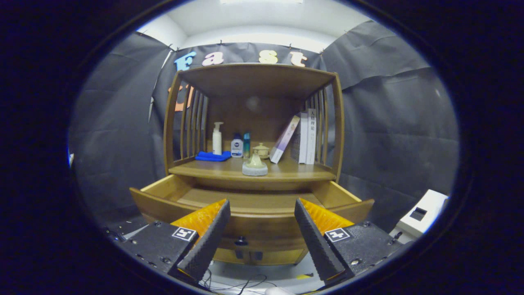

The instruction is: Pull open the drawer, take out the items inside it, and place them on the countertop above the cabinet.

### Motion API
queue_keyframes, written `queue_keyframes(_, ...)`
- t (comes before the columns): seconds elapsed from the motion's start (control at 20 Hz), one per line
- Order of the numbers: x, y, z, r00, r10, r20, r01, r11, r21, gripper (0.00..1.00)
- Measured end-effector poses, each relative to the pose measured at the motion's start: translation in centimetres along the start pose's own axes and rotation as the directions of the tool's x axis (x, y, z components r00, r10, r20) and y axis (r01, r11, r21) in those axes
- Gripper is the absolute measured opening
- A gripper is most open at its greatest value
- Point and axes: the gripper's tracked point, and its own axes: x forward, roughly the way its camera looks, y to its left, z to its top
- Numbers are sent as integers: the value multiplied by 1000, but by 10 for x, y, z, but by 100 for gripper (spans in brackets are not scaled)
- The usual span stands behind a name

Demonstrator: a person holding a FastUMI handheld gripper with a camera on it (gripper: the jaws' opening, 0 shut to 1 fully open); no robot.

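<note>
Wooden drawer (196,192) pulled out wide from the cabinet (254,102), just beyond the fingertips; inside bottom bare wood as far as visible, front panel curved, with a small dark knob (241,241) in its middle, low between the fingers. Gripper (262,229) hanging in front of the drawer, fingers spread wide apart, nothing between them, touching nothing.

On the countertop (286,172) above the drawer, near its front edge: one small greenish ornament on a round grey base (254,166). Behind it: one folded blue cloth (213,156), one white pump bottle (217,138), one small white bottle with dark cap (236,146), one slim teal bottle (247,144), one pale lidded cup (261,150). At the right: one book leaning (284,139), about three books upright (307,137); writing on one white spine, too small for reading.

One white box (423,213) beside the cabinet on the right.
</note>
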Motion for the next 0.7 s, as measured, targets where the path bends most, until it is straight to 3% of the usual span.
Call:
queue_keyframes(0.2, 1, 15, -38, 999, 48, -10, -48, 999, 21, 100)
queue_keyframes(0.4, 15, 22, -69, 998, 28, -50, -30, 999, -32, 99)
queue_keyframes(0.7, 33, 40, -80, 997, 18, -81, -18, 1000, -4, 100)
